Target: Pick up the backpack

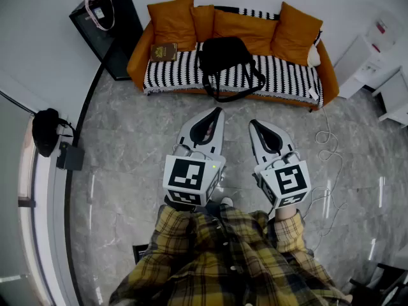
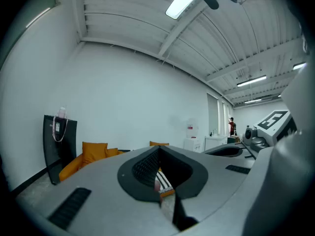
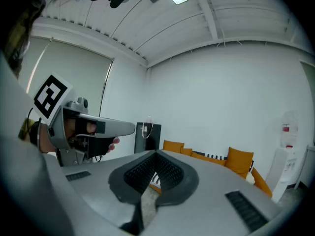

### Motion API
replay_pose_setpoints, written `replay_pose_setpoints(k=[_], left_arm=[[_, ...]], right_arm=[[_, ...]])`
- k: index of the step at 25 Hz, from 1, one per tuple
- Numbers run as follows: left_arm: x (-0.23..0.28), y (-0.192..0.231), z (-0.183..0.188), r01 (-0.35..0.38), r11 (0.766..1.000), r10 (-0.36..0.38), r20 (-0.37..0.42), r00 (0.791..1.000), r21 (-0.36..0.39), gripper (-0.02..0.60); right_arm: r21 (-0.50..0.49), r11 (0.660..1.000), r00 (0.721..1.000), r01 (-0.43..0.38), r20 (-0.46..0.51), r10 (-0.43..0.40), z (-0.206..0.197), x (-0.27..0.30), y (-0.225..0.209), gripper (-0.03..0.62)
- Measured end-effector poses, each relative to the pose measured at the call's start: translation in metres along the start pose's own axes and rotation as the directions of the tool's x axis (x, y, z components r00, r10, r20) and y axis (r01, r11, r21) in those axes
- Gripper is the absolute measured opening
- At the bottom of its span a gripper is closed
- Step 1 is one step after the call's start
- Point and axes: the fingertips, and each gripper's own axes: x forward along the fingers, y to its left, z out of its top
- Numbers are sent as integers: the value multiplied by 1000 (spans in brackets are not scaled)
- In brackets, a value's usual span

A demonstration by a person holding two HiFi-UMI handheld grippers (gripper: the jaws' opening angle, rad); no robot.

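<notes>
Past your plaid sleeves [image 1: 210, 260], your left claw [image 1: 218, 111] and right claw [image 1: 252, 123] are both clenched and empty, held out side by side, with nothing in reach. Beyond them is grey floor [image 1: 127, 126], then the sofa [image 1: 136, 59]. The black backpack [image 1: 223, 55] rests on its striped seat, with straps [image 1: 220, 94] drooping over the front edge, likely your easiest hold.

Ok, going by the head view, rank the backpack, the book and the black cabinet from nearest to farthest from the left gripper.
1. Black backpack, on the sofa seat just ahead of the left gripper.
2. Brown book, on the sofa's left end.
3. Black cabinet, beside the sofa, far left.
</notes>
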Motion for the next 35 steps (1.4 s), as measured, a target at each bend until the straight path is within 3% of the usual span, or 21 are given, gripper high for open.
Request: replay_pose_setpoints(k=[21,28,35], left_arm=[[7,-45,-1,-27,998,27,8,1000,58,18],[31,-32,-8,-30,998,30,-10,999,50,18],[79,10,-7,-30,999,31,-4,1000,33,18]], right_arm=[[-10,998,998,-61,-14,60,-26,-40,-17,15],[0,998,998,-58,-29,58,-33,-24,-34,15],[-9,999,997,-53,-49,53,-33,30,-60,15]])
